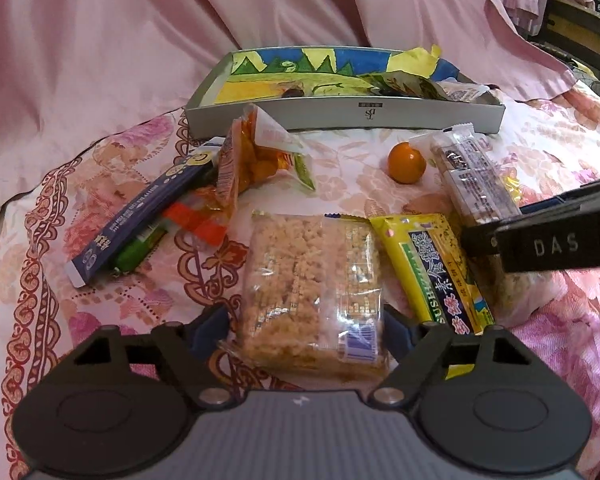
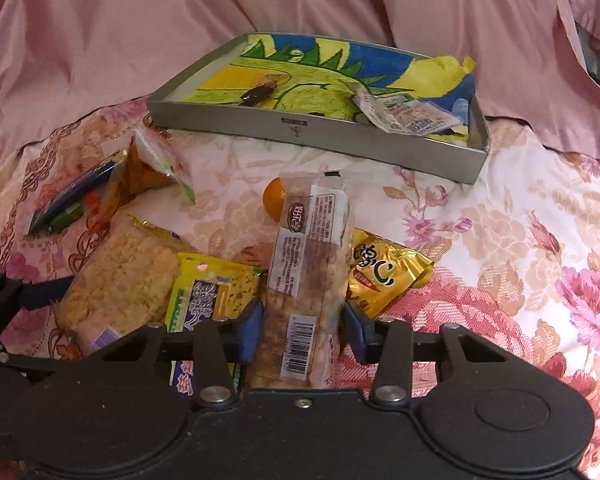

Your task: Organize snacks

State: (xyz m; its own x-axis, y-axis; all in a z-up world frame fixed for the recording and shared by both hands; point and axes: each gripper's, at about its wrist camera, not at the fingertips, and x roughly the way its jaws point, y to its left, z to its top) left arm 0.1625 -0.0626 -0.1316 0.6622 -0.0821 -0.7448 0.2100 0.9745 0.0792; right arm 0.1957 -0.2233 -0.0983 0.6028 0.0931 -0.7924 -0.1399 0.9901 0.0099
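Note:
Snacks lie on a flowered bedspread in front of a grey tray (image 1: pixel 420 114) lined with a colourful drawing. My left gripper (image 1: pixel 306 324) stands open around a clear pack of puffed-rice cake (image 1: pixel 308 284), pads at its sides. My right gripper (image 2: pixel 302 326) straddles a long clear nut bar (image 2: pixel 308 276), its left pad against the wrapper and its right pad a little apart from it. The bar also shows in the left wrist view (image 1: pixel 472 176). A yellow seaweed pack (image 1: pixel 432 272) lies between the two. An orange fruit (image 1: pixel 406 162) sits near the tray.
A purple stick pack (image 1: pixel 140 208), a green pack and orange snack bags (image 1: pixel 252 160) lie at the left. A gold packet (image 2: pixel 384 276) lies right of the nut bar. The tray (image 2: pixel 324 144) holds a few wrappers (image 2: pixel 404 116). Pink sheets rise behind.

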